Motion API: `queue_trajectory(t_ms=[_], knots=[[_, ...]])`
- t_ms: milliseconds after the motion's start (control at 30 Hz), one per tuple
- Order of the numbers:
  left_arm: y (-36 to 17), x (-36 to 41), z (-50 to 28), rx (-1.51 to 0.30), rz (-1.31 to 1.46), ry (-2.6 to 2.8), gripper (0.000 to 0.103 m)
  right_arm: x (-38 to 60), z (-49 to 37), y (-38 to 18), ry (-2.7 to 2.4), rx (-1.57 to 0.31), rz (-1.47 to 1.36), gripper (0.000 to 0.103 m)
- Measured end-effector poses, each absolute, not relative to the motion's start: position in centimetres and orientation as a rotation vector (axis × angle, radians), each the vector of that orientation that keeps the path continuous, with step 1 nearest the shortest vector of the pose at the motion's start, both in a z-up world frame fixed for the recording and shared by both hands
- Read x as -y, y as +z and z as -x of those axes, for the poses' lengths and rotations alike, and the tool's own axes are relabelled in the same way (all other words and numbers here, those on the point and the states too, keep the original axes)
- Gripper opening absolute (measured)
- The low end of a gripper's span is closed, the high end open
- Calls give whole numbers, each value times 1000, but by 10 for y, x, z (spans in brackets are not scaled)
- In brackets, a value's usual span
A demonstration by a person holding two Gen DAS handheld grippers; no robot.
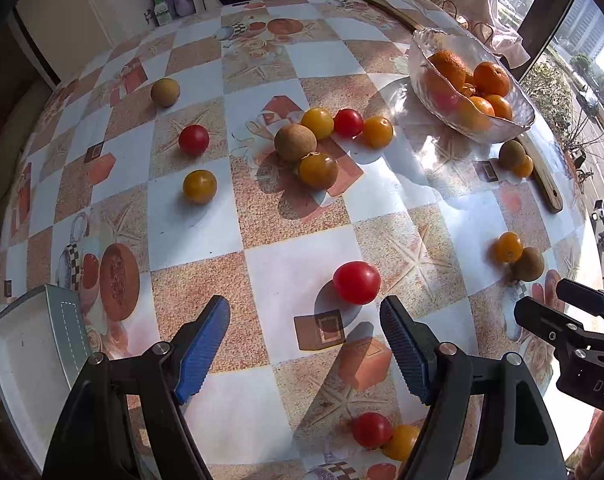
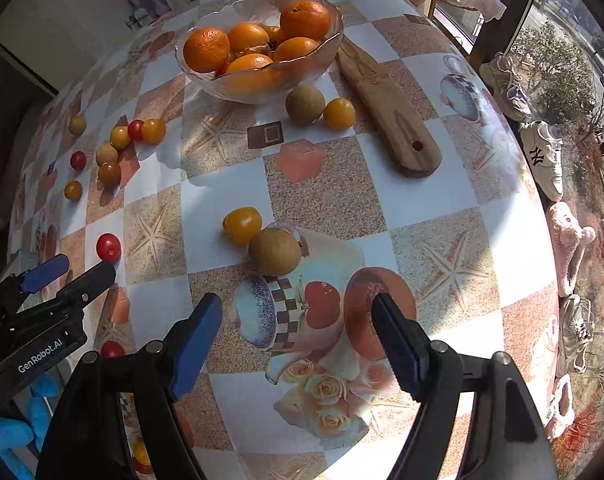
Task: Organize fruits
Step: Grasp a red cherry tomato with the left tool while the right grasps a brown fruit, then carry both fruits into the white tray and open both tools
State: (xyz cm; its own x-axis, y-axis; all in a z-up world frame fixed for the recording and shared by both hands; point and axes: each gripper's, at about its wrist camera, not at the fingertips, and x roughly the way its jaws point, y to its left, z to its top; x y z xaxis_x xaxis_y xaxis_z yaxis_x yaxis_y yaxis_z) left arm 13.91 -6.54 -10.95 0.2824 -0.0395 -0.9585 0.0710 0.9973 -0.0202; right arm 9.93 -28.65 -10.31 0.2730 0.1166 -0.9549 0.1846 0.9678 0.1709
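Small red, yellow and brown fruits lie scattered on the checkered tablecloth. My left gripper [image 1: 304,344] is open and empty, just short of a red tomato [image 1: 357,282]. My right gripper [image 2: 296,334] is open and empty, a little short of a brown fruit [image 2: 275,251] that touches a yellow tomato [image 2: 242,224]. A glass bowl [image 2: 326,50] holding several oranges [image 2: 207,49] stands at the far side; it also shows in the left wrist view [image 1: 422,76]. A cluster of small fruits [image 1: 318,136] lies mid-table.
A wooden board [image 2: 386,116] lies right of the bowl. A grey-white tray [image 1: 26,360] sits at the table's near left. A red and a yellow tomato [image 1: 384,434] lie under my left gripper. Shoes [image 2: 542,156] sit on the window ledge.
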Motion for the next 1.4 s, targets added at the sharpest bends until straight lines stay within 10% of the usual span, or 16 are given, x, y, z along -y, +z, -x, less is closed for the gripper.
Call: queue_trajectory(t_ms=[300, 633, 1400], knots=[[-115, 77, -148, -1225, -69, -69, 78, 282, -104, -104, -35, -1222, -228, 69], [-107, 94, -144, -1201, -63, -130, 26, 278, -110, -101, -26, -1202, -190, 31], [-60, 24, -102, -1133, 96, -107, 26, 264, -85, -68, 31, -1195, -299, 31]])
